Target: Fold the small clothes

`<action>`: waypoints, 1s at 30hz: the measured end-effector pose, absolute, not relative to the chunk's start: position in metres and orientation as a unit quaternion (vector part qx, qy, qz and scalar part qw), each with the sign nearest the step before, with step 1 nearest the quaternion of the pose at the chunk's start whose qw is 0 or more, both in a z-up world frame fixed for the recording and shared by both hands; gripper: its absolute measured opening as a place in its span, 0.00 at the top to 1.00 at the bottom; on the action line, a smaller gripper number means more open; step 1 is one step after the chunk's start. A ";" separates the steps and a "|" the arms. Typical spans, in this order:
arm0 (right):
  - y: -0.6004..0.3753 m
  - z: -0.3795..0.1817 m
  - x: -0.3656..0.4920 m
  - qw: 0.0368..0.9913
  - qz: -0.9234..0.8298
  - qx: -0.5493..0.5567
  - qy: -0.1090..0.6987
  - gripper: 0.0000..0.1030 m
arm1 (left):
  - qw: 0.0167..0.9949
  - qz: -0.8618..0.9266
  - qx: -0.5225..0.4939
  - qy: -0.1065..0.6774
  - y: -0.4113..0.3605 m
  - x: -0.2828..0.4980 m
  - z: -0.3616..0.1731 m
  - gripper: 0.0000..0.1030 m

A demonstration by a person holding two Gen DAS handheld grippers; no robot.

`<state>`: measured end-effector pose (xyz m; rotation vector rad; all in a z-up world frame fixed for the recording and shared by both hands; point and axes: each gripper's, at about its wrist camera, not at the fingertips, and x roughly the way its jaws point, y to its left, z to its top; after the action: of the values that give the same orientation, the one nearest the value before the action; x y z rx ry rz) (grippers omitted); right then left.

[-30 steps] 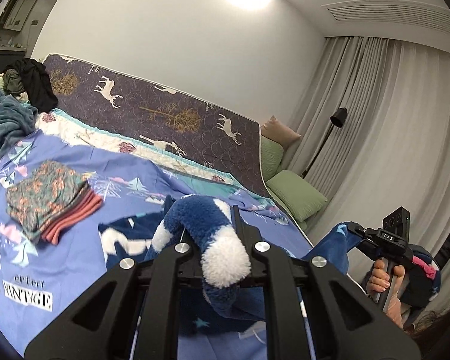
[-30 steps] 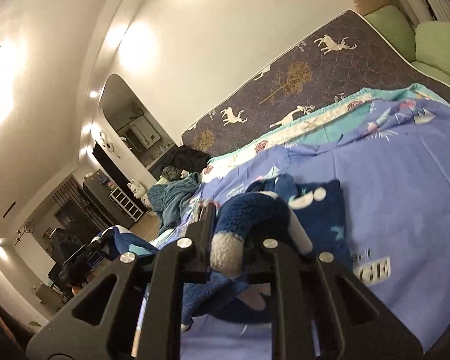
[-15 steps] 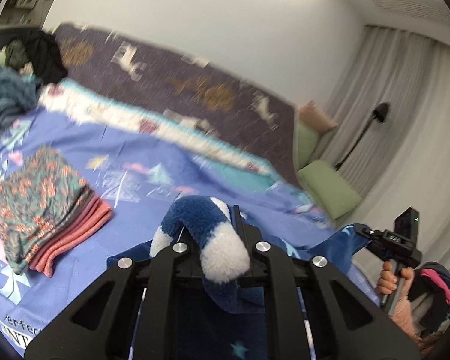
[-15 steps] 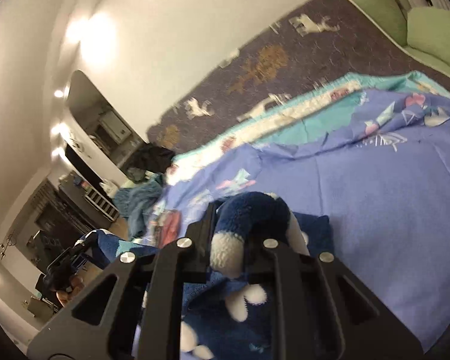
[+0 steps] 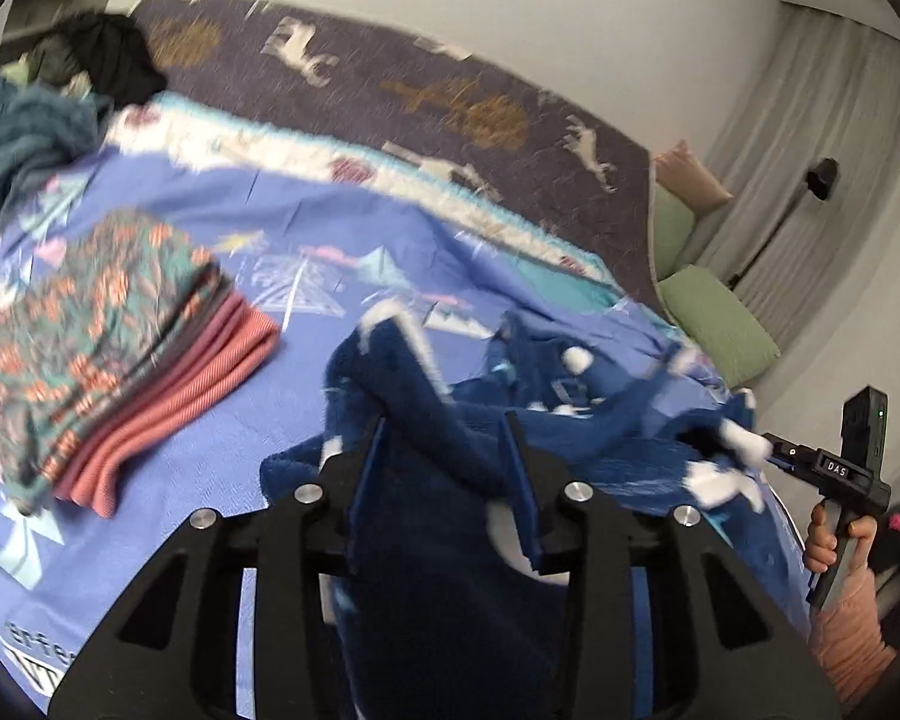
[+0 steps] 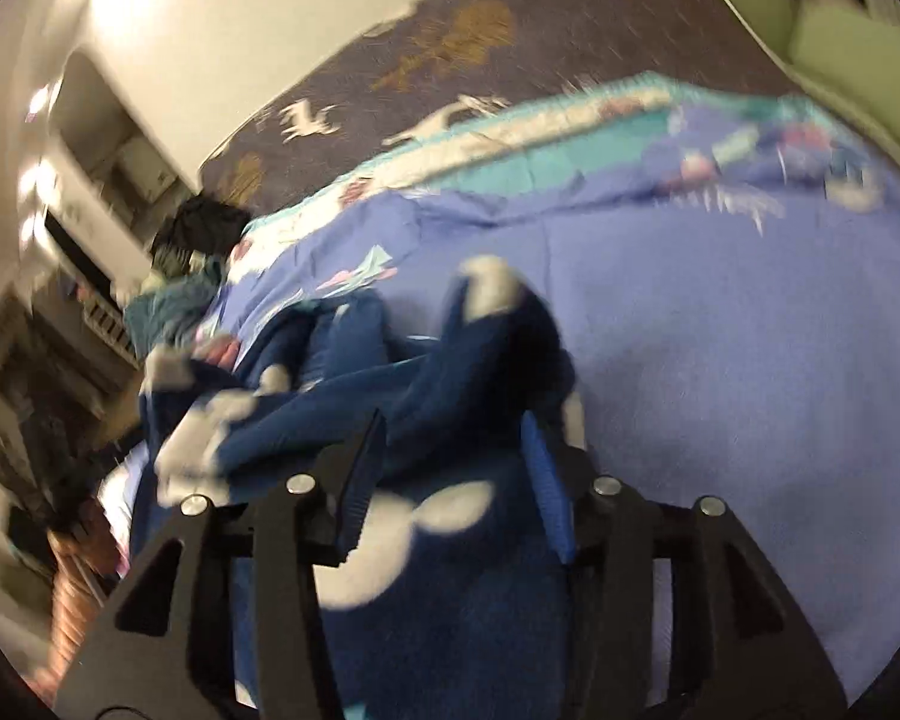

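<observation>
A fluffy navy garment with white spots (image 5: 426, 588) lies on the blue bedsheet (image 5: 306, 396) under both grippers; it also shows in the right wrist view (image 6: 438, 600). My left gripper (image 5: 444, 468) is open, its jaws spread with a fold of the garment loose between them. My right gripper (image 6: 450, 468) is open too, a raised fold of the garment between its jaws. The right gripper also shows in the left wrist view (image 5: 774, 450), at the garment's far corner, held by a hand.
A stack of folded clothes (image 5: 108, 360), floral on top and red below, lies on the sheet to the left. A teal blanket (image 5: 12, 144) and dark clothes (image 5: 108, 60) are piled at the far left. Green pillows (image 5: 720, 330) and curtains stand at right.
Both grippers have opened and let go of the garment's cuffs. Both have dropped lower toward the bed, and the garment now lies spread on the sheet.
</observation>
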<state>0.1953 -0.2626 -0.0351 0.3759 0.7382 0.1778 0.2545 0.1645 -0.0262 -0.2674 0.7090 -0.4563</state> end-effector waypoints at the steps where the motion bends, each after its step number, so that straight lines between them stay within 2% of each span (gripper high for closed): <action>1: -0.255 -0.029 0.190 0.916 0.091 0.163 0.356 0.52 | 0.905 -0.226 -0.127 0.338 0.163 0.249 -0.022 0.62; 5: -0.209 -0.012 0.165 0.923 0.143 0.067 0.350 0.52 | 0.899 -0.272 -0.093 0.329 0.142 0.221 -0.009 0.59; 11: -0.146 -0.022 0.160 0.898 0.209 -0.034 0.385 0.53 | 0.866 -0.325 0.033 0.378 0.078 0.203 -0.026 0.59; 15: -0.145 -0.033 0.185 0.893 0.198 -0.016 0.404 0.53 | 0.851 -0.322 0.074 0.410 0.045 0.229 -0.042 0.59; 18: -0.152 -0.033 0.219 0.894 0.179 0.026 0.410 0.54 | 0.865 -0.297 0.072 0.398 0.034 0.263 -0.038 0.59; 22: -0.165 -0.027 0.258 0.916 0.142 0.043 0.372 0.54 | 0.882 -0.237 0.034 0.405 0.039 0.317 -0.045 0.57; 25: -0.183 -0.053 0.291 0.903 0.101 0.087 0.409 0.54 | 0.862 -0.206 -0.006 0.463 0.051 0.345 -0.075 0.56; 27: -0.192 -0.068 0.296 0.893 0.098 0.108 0.426 0.56 | 0.862 -0.215 -0.029 0.458 0.059 0.345 -0.078 0.55; 30: -0.197 -0.064 0.285 0.901 0.104 0.108 0.407 0.56 | 0.872 -0.213 -0.038 0.440 0.070 0.336 -0.068 0.52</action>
<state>0.2846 -0.1967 -0.0636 0.2236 0.8423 0.2143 0.3359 0.0695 -0.0681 -0.0793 0.9187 -0.4450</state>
